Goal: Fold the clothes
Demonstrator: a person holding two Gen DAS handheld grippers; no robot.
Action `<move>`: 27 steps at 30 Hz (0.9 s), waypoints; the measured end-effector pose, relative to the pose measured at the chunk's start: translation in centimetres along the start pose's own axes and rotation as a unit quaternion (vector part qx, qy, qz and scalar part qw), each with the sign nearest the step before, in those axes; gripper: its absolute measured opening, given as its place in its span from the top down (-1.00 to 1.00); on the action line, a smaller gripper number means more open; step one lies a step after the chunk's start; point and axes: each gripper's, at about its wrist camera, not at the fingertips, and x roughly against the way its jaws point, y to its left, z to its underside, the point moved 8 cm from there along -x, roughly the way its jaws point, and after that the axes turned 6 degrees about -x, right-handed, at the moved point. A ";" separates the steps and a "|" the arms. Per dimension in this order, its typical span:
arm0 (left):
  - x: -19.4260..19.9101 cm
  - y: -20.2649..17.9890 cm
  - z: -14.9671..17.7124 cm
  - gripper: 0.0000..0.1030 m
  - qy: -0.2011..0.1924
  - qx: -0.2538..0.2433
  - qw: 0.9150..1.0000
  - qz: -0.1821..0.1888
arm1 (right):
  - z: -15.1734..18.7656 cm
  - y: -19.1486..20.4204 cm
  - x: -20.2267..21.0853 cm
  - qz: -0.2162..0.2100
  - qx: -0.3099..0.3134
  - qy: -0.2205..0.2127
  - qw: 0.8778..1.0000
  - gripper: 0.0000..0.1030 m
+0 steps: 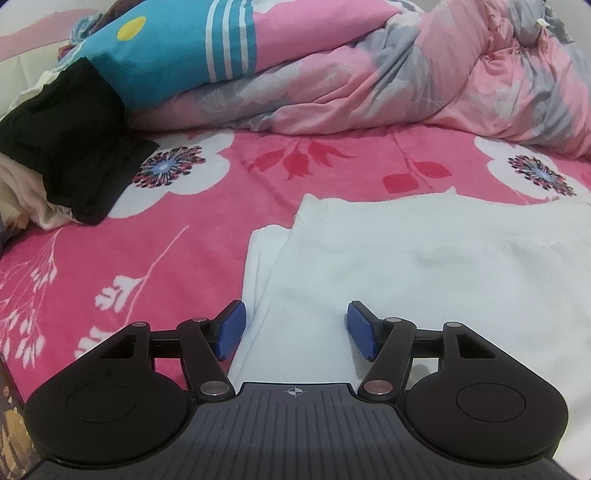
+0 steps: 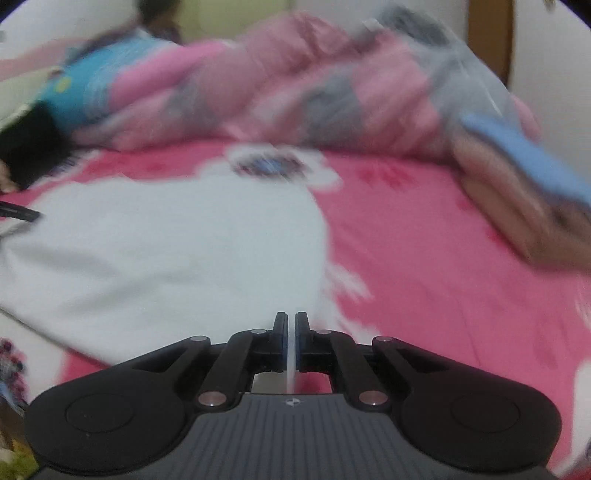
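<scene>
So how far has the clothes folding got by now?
Partway. The white garment lies on the pink bedsheet with one side already folded over. In hand: the right gripper is pinched shut on a thin white edge of it; the left gripper hovers open over its near edge. Left: finishing this fold, then the heap of dark and pale clothes.

**Room and bedding**

The work surface is a bed covered by a pink sheet (image 1: 207, 236) printed with large white flowers, red leaves and white sprigs. A bunched duvet (image 1: 369, 85) in pink and grey lies along the far side. A blue pillow (image 1: 177, 48) with white stripes and a yellow dot rests against the duvet's left end. In the blurred right wrist view, a pale wall (image 2: 546, 48) and a brown wooden upright (image 2: 489, 33) stand behind the bed. Lighting is even and soft.
</scene>
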 end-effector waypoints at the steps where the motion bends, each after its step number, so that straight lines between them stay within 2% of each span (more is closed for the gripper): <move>1: 0.0 0.0 0.0 -0.20 0.000 -0.001 1.000 -0.002 | -0.5 1.6 -0.2 -0.017 0.012 -0.014 1.000 0.97; 3: 0.0 0.0 0.0 -0.20 0.000 -0.003 1.000 -0.003 | -1.1 4.9 -1.5 -0.046 0.046 -0.031 0.997 0.97; 5: 0.0 0.1 0.0 -0.20 0.001 -0.002 1.000 -0.001 | 0.0 6.3 -3.7 -0.053 0.075 -0.011 0.996 0.96; 8: 0.0 0.2 0.0 -0.22 0.002 0.001 1.000 0.004 | 2.0 5.6 -3.2 -0.040 0.093 0.004 0.995 0.97; 11: -0.1 0.3 0.0 -0.23 0.002 0.002 1.000 0.009 | 3.3 3.8 -0.8 0.000 0.116 0.040 0.992 0.96; 13: -0.2 0.3 -0.1 -0.24 0.001 0.002 1.000 0.010 | 2.8 3.6 -0.2 0.003 0.113 0.057 0.992 0.95; 15: -0.2 0.3 0.0 -0.24 0.001 0.002 1.000 0.010 | 1.3 4.3 0.2 -0.003 0.102 0.043 0.994 0.91; 16: -0.2 0.2 0.0 -0.24 0.001 0.003 1.000 0.009 | 0.3 5.2 0.1 -0.015 0.098 0.026 0.995 0.79; 17: -0.2 0.2 -0.1 -0.24 0.002 0.003 1.000 0.008 | -0.6 6.2 -0.6 -0.035 0.094 0.009 0.995 0.57; 19: -0.1 0.1 -0.1 -0.24 0.003 0.002 1.000 0.006 | -1.1 7.8 -2.4 -0.058 0.092 -0.004 0.994 0.45; 23: -0.2 0.3 -0.1 -0.26 0.001 0.003 1.000 0.014 | 2.1 6.9 -3.9 -0.045 0.105 0.018 0.993 0.43; 27: -0.2 0.4 0.1 -0.29 -0.006 0.001 1.000 0.018 | 4.0 2.7 0.7 -0.025 0.071 0.030 0.997 0.41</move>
